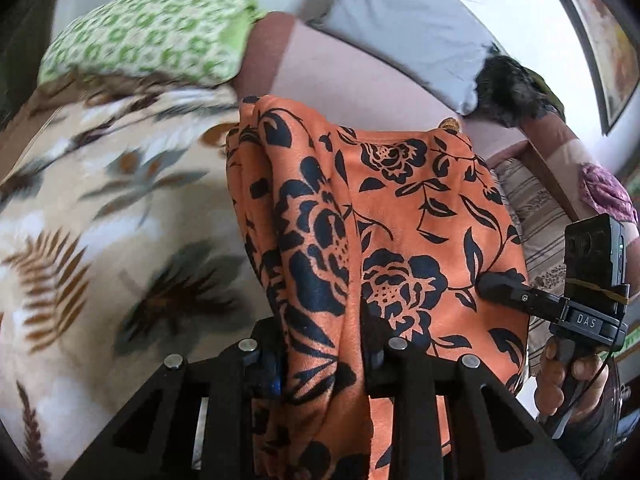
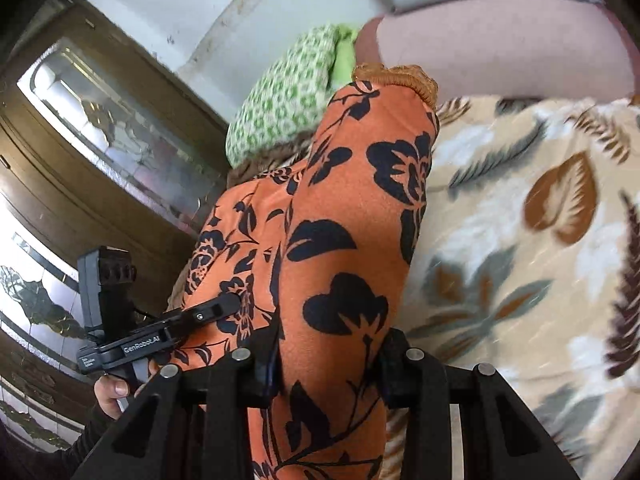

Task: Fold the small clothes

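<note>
An orange garment with a black flower print hangs lifted over the bed, stretched between both grippers. In the left wrist view, my left gripper is shut on a bunched edge of it at the bottom. My right gripper pinches the garment's right side, with a person's hand on its grip. In the right wrist view, the right gripper is shut on the orange garment, whose frilled elastic band shows at the top. The left gripper clamps its left side.
A cream blanket with leaf print covers the bed below. A green patterned pillow and a grey pillow lean on the pink headboard. A striped cushion lies at the right. A wooden glass-fronted cabinet stands beside the bed.
</note>
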Action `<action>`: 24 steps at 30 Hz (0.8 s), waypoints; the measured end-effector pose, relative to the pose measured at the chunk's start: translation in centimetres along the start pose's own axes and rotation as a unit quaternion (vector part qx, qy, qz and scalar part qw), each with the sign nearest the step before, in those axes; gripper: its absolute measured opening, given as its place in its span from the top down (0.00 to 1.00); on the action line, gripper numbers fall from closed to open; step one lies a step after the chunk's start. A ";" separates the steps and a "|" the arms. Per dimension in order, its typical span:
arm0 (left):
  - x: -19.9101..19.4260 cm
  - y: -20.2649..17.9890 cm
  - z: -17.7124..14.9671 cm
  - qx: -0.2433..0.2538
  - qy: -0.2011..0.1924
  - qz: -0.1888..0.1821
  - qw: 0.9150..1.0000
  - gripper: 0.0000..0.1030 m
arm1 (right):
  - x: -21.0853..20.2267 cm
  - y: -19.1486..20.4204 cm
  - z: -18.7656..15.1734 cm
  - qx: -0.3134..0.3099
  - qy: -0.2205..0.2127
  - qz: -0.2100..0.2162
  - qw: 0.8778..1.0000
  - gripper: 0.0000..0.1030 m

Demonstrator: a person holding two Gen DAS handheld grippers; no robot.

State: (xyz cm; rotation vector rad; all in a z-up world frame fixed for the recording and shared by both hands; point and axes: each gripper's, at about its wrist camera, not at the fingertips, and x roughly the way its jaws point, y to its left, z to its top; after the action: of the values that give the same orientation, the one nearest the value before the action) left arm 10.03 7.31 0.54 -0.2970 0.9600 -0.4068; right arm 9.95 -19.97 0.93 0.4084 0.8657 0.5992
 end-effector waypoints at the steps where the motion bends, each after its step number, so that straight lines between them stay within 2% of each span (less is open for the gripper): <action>1: 0.4 -0.5 0.1 0.002 0.001 -0.001 1.000 0.72 | -0.7 -0.9 0.3 0.002 -0.001 -0.001 1.000 0.63; 6: 5.6 -2.5 0.4 0.006 0.020 0.001 1.000 0.72 | -1.0 -5.9 0.6 0.016 0.007 -0.010 1.000 0.63; 11: 11.0 -2.2 -0.8 0.002 0.047 0.026 0.999 0.71 | 2.3 -10.5 -0.4 0.036 0.025 -0.015 0.999 0.62; 13: 13.4 -1.4 -1.9 -0.003 0.074 0.036 0.997 0.70 | 4.4 -12.6 -1.3 0.046 0.048 -0.022 0.998 0.60; 14: 14.1 -1.1 -2.5 -0.003 0.086 0.038 0.996 0.67 | 4.9 -13.4 -1.8 0.052 0.056 -0.029 0.997 0.58; 15: 14.5 -0.8 -3.1 -0.002 0.083 0.043 0.996 0.60 | 5.7 -14.1 -2.3 0.056 0.064 -0.045 0.995 0.56; 17: 13.8 -0.5 -3.3 0.000 0.070 0.044 0.997 0.52 | 5.6 -15.1 -3.0 0.071 0.061 -0.061 0.994 0.45; 18: 13.0 -0.5 -3.4 0.000 0.067 0.046 0.997 0.52 | 5.2 -15.1 -3.0 0.074 0.055 -0.069 0.993 0.42; 22: 8.3 -0.9 -3.3 0.035 0.022 0.063 0.997 0.51 | 1.8 -13.2 -1.8 0.062 0.001 -0.101 0.993 0.41; 23: 7.2 -1.3 -3.5 0.048 0.009 0.064 0.997 0.50 | 0.3 -12.9 -1.9 0.064 -0.014 -0.091 0.994 0.40; 24: 6.4 -1.6 -3.8 0.057 0.004 0.060 0.997 0.49 | -0.1 -11.6 -1.6 0.070 -0.032 -0.056 0.995 0.39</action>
State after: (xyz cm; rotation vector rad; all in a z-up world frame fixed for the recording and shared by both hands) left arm 9.80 2.71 -5.55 -0.1343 0.9535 -0.3513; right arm 12.34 -28.75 -6.43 0.5009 0.8659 0.4218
